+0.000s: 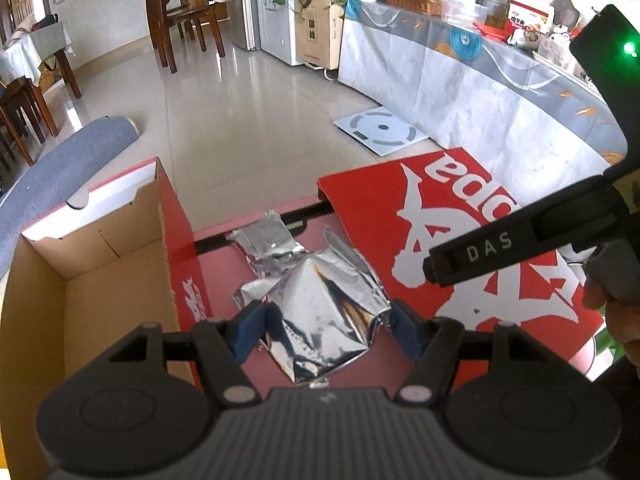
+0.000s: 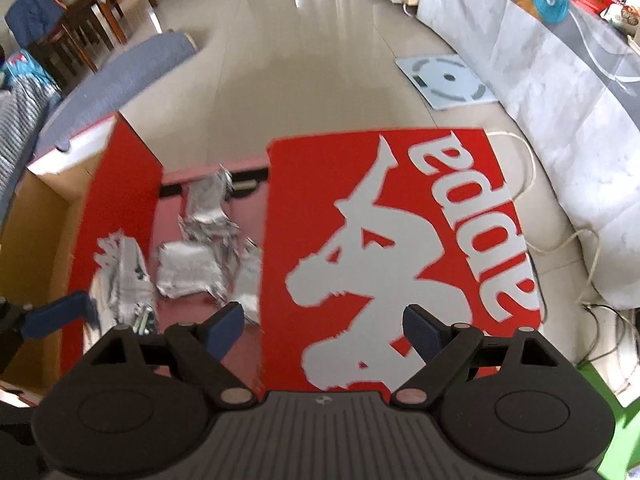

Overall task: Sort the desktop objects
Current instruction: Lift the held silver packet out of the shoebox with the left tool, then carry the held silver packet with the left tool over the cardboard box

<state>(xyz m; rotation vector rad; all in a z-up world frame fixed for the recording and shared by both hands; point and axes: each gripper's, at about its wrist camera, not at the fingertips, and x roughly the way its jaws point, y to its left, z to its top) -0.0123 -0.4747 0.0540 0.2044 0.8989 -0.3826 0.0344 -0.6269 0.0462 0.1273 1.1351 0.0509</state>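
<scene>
The open red box (image 1: 80, 280) sits just left of the left gripper (image 1: 328, 328), the red lid (image 2: 400, 248) lies flat under the right gripper (image 2: 324, 328), whose fingers hang wide open on nothing. The left fingers (image 1: 250, 330) pinch the big foil wrapper (image 1: 328, 304), more foil packets (image 1: 264, 244) lying beyond the tips. Foil's slippery and crumpled, so it could slide out or tear; the right view is blurry, so I can't count packets.
</scene>
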